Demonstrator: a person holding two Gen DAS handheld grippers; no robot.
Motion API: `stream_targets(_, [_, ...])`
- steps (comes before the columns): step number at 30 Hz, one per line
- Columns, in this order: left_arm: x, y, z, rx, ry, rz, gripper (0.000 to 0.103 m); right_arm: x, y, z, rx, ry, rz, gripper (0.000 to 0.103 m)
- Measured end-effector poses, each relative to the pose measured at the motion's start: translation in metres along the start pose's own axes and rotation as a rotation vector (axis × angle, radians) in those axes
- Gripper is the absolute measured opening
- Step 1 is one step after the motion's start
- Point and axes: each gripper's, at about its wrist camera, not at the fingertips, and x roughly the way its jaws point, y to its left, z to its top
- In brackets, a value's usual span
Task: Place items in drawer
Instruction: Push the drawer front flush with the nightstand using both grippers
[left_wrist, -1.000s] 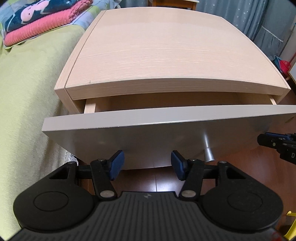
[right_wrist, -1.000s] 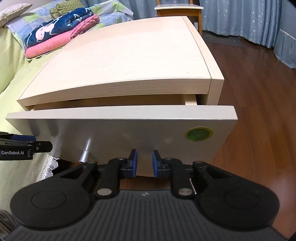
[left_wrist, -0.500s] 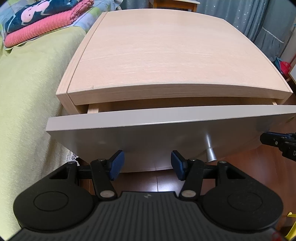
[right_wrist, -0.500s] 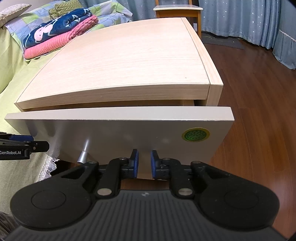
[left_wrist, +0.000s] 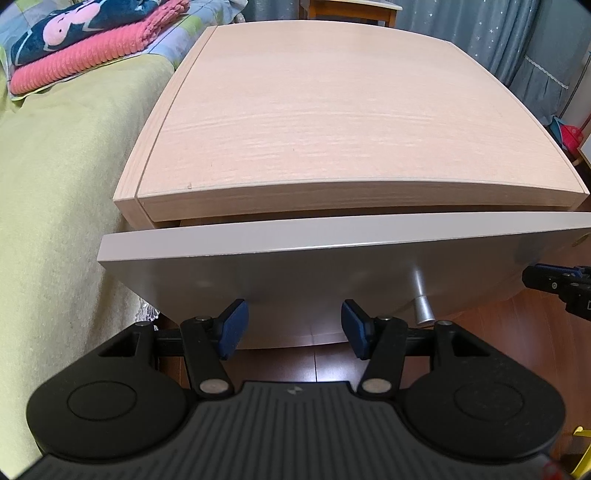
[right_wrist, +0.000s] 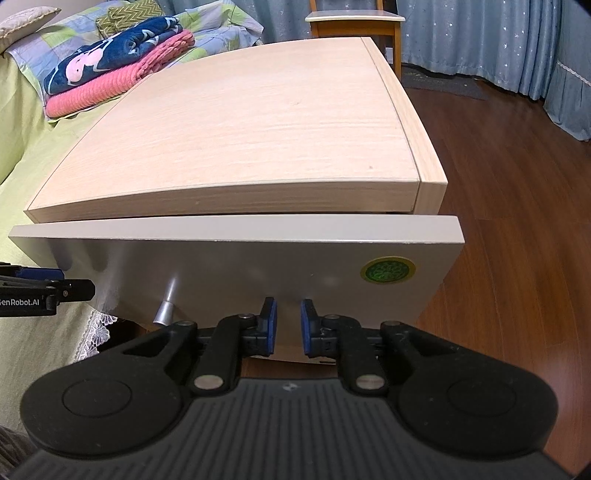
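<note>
**Spotter:** Start with the big things. What could go wrong?

**Operator:** The nightstand (left_wrist: 332, 122) fills the middle of my left view, and its top surface is bare. The drawer (right_wrist: 236, 258) runs across the middle of my right view, open only a crack, so I can't see inside it. I judge it's nearly shut. If it goes in skewed, one corner could bind against the cabinet.

**Spotter:** And the items?

**Operator:** None in sight near the drawer. Folded blankets (right_wrist: 114, 77) lie on the bed (left_wrist: 55, 221) in the upper left. Whether anything is already inside, I can't tell.

**Spotter:** Your tongs?

**Operator:** The left tongs (left_wrist: 293, 328), lower centre, are spread wide and empty, right up at the drawer's lower edge. The right tongs (right_wrist: 288, 326), lower centre, have their pads nearly together with a narrow gap, holding nothing.

**Spotter:** Smaller hazards?

**Operator:** The metal handle (left_wrist: 421, 299) juts out right of centre in my left view, between both tongs. I could clip it, or push off-centre and twist the front.
</note>
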Motion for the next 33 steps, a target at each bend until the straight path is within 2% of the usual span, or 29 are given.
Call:
stream_targets(20, [0.009, -0.01, 0.01, 0.017, -0.006, 0.016, 0.058, 0.002, -0.002, 0.005, -0.007, -0.007, -0.006, 0.011])
stream_targets(25, [0.03, 0.025, 0.038, 0.013, -0.003, 0.015, 0.058, 0.002, -0.001, 0.005, -0.006, -0.007, -0.007, 0.011])
stream_targets(33, [0.034, 0.03, 0.039, 0.016, -0.002, 0.02, 0.058, 0.004, 0.003, 0.007, -0.004, -0.007, -0.009, 0.011])
